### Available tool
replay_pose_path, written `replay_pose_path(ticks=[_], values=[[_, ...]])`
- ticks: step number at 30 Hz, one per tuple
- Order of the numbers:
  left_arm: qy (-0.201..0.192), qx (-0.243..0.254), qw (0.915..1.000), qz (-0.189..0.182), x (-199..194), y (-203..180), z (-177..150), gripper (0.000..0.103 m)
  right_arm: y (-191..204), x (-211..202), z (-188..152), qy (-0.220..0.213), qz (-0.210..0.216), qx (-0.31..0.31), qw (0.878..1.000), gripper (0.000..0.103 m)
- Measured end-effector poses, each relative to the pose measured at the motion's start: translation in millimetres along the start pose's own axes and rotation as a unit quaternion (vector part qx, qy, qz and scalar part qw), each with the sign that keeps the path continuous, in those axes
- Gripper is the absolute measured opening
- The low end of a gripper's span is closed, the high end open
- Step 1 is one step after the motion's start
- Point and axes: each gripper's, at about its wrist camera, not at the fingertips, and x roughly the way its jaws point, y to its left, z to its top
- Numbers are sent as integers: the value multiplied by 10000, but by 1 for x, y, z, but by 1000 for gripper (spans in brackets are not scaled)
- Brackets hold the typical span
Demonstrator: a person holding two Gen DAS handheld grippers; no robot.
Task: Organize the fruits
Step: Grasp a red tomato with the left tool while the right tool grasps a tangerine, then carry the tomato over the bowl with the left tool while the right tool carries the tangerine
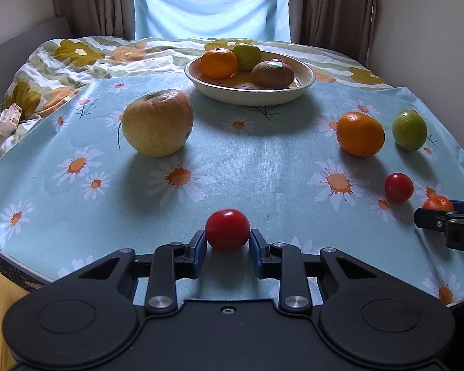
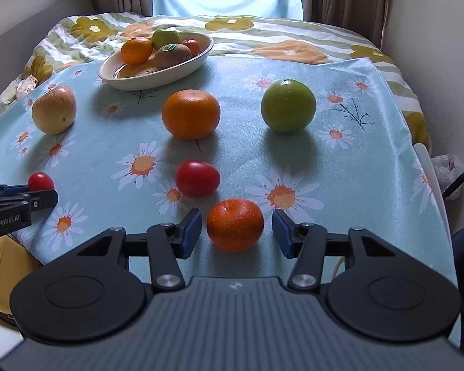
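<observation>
Table (image 2: 340,71): filled mid-frame under a daisy cloth.
Bowl (image 1: 303,85): sat upper centre, holding an orange, a green fruit and a kiwi.
Apple (image 1: 157,122): lay left of centre.
Left gripper (image 1: 227,241): fingers touched both sides of a red tomato (image 1: 227,229), lower centre.
Right gripper (image 2: 235,232): fingers spread, apart from the small orange (image 2: 235,225) between them.

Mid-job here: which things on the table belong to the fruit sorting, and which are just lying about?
Job:
bowl
apple
big orange
green fruit
two tomatoes
small orange

Lying about:
quilt
curtains
crumpled wrapper
</observation>
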Motion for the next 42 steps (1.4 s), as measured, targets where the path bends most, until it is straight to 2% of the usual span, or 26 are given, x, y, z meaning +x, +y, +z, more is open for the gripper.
replay_pose_path(ticks=[3,5,20,34,42], values=[[7,-9,10000,-11,0,0,0,33,-1,2,1,4,-9,15,10000,61],[8,-18,10000,-25,-1,-1,1,33,-2,2,2,14,75,27,10000,53],[-162,-89,9998,-108,-31,-3,19,33,0,-25,20,-126,128,-3,9998,52],[-659,-111,9978,-1,-85,-9,69,33,12,-63,76,-222,366,-237,9988,52],[-760,-124,9970,116,-88,-8,102,33,17,-63,115,-282,527,-309,9977,52]])
